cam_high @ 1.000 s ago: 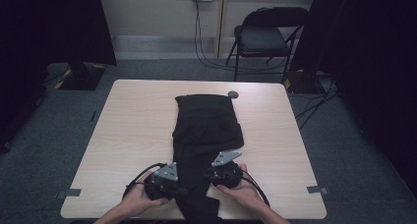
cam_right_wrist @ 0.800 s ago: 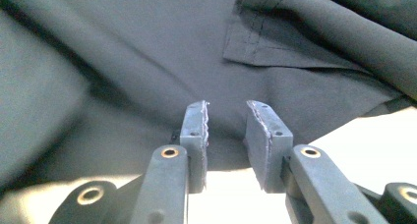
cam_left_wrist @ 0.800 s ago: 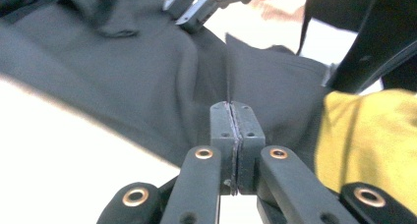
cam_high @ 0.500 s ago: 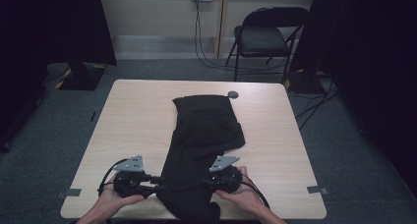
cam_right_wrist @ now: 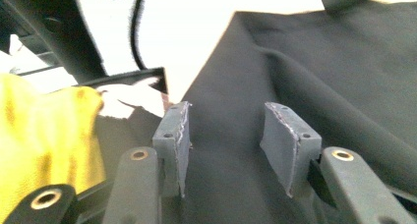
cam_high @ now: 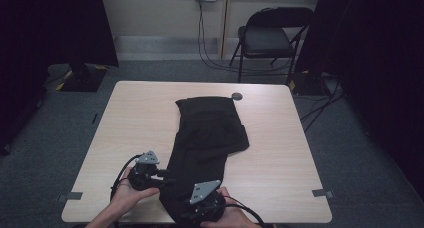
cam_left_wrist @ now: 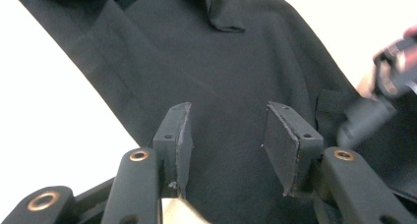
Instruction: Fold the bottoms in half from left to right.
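Observation:
A black garment lies lengthwise down the middle of the light wooden table, with its near end reaching the front edge. My left gripper sits at the garment's left edge near the front. In the left gripper view it is open over the black garment, and the pads do not press it. My right gripper hovers over the garment's near end. In the right gripper view it is open above the dark fabric. Both pairs of jaws have just been opening, with cloth below the gaps.
A small dark round object rests on the table just past the garment's far end. A black folding chair stands behind the table, with cables along the wall. Bare tabletop lies on both sides of the garment.
Both grippers were close together at the garment's near end. The left one swung out to the left and came partly back. The right one slid left and nearer the front edge.

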`<state>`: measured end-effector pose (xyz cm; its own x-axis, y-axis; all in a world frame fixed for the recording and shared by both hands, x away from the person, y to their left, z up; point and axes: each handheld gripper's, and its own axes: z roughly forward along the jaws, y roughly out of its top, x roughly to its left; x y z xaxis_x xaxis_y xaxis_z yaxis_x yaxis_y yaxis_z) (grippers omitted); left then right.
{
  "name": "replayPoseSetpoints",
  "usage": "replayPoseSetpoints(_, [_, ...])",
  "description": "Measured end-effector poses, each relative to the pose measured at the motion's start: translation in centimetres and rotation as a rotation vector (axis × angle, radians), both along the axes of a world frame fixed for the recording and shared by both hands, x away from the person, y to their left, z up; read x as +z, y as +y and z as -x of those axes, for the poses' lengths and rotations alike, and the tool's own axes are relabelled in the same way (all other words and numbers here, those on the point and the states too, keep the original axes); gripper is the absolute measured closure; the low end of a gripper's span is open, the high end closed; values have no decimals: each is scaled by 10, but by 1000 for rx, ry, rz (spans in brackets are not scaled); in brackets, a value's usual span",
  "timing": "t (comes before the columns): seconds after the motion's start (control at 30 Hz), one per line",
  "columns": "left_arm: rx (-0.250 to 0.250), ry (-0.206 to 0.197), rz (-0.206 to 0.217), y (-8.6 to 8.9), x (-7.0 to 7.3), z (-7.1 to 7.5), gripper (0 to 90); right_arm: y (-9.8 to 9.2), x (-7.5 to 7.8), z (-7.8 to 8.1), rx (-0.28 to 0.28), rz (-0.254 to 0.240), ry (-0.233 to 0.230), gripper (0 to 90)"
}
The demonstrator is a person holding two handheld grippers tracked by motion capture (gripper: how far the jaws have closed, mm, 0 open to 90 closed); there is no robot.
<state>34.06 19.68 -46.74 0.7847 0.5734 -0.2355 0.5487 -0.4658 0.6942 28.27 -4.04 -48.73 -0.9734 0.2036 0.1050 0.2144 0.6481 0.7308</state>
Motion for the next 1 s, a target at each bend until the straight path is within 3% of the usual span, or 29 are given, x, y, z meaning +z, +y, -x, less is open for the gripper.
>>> replayPoseSetpoints(0.1, [-5,-11,-25,-2,-1,1,515,-4,7,-5,-27,-33,-8,526])
replayPoseSetpoints(0.2, [-14,1,-29,-2,-2,1,515,-20,12,-25,-116,-63,-18,524])
replayPoseSetpoints(0.27, [-69,32,-40,-7,-6,2,524,-33,16,-39,-189,-78,-34,521])
replayPoseSetpoints(0.37, [-145,60,-130,-18,-12,7,525,-53,21,-62,-315,-79,-71,491])
replayPoseSetpoints(0.43, [-148,42,-146,-20,-12,10,516,-66,22,-80,-396,-76,-75,436])
replayPoseSetpoints(0.53, [-95,38,-162,-18,-12,8,476,-80,23,-103,-469,-80,-67,392])
replayPoseSetpoints(0.63, [-53,37,-131,-13,-10,4,455,-81,21,-119,-483,-60,-86,356])
replayPoseSetpoints(0.7, [-39,52,-113,-11,-11,1,451,-75,15,-126,-466,-35,-73,337])
replayPoseSetpoints(0.8, [-66,56,-110,-12,-11,1,451,-63,0,-130,-442,28,-85,322])
replayPoseSetpoints(0.83, [-108,60,-104,-14,-11,3,449,-60,-4,-131,-448,57,-100,326])
replayPoseSetpoints(0.87, [-140,59,-95,-17,-11,5,446,-56,-10,-131,-455,80,-120,352])
replayPoseSetpoints(0.9, [-169,54,-101,-20,-11,7,446,-55,-11,-132,-471,61,-130,440])
replayPoseSetpoints(0.93, [-187,64,-100,-22,-11,9,447,-54,-10,-132,-486,57,-144,638])
replayPoseSetpoints(1.0, [-209,71,-124,-26,-12,12,447,-52,-6,-131,-481,44,-165,850])
